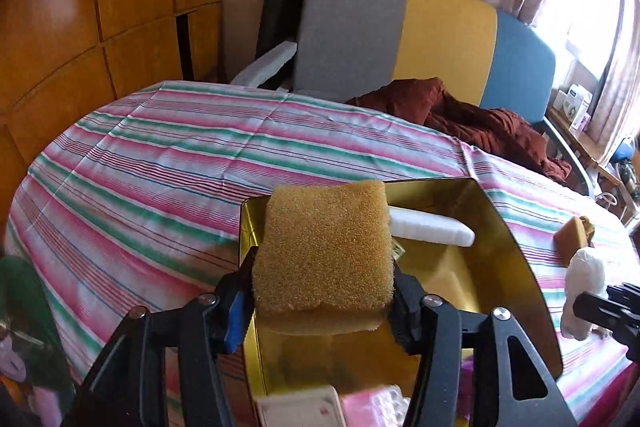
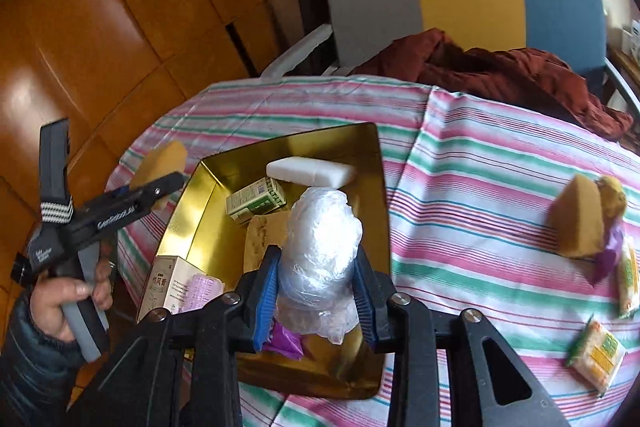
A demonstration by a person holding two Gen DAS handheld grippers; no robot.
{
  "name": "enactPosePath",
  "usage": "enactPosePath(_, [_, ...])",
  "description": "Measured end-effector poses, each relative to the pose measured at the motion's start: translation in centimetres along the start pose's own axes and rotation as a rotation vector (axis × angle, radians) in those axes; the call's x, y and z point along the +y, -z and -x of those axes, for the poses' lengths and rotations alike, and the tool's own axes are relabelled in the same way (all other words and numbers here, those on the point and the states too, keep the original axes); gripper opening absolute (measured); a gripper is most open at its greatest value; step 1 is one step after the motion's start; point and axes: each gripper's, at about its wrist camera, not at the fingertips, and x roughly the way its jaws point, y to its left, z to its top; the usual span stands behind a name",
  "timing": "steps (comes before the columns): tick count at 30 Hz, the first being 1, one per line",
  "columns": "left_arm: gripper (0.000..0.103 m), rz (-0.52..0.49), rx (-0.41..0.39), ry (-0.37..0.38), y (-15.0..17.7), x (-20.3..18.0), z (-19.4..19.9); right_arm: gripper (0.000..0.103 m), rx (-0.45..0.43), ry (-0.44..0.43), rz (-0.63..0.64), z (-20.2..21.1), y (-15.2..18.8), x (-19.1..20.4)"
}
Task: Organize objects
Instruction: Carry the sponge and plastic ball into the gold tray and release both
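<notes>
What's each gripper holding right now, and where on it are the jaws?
Left gripper: the sponge, jaws at its two side faces near the lower end. Right gripper: the plastic bundle, clamped across its lower sides.

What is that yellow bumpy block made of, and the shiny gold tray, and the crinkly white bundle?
The yellow block looks like a sponge: a matte surface full of tiny holes. The gold tray seems to be metal, since its walls shine and mirror what is inside. The white bundle looks wrapped in thin clear plastic film, wrinkled and glossy. What is inside it cannot be told.
</notes>
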Motion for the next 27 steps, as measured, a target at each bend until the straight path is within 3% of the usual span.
enactPosePath(3, [0.078,0.04,0.035,-0.016,-0.6,0.9,-1.2,0.037,0.012,0.033,-0.002,-1.7,-1.4,0.4])
enactPosePath(5, [0.078,0.064,0.044,-0.009,-0.5,1.2,-1.2,0.058,-0.006,0.054,-0.021,-2.4,-2.5,0.2])
enactPosePath(7, [0.078,0.054,0.027,-0.021,-0.1,0.9,-0.5,0.073,-0.03,0.08,-0.045,-2.6,-3.2,-0.1])
enactPosePath(14, [0.078,0.067,-0.035,0.005,2.5,0.1,2.5,0.073,-0.007,0.098,-0.05,-2.3,-1.5,-0.6])
enactPosePath(27, [0.08,-0.002,-0.064,0.04,6.4,-4.6,6.0,0.079,-0.001,0.166,0.07,-0.4,3.2,2.0])
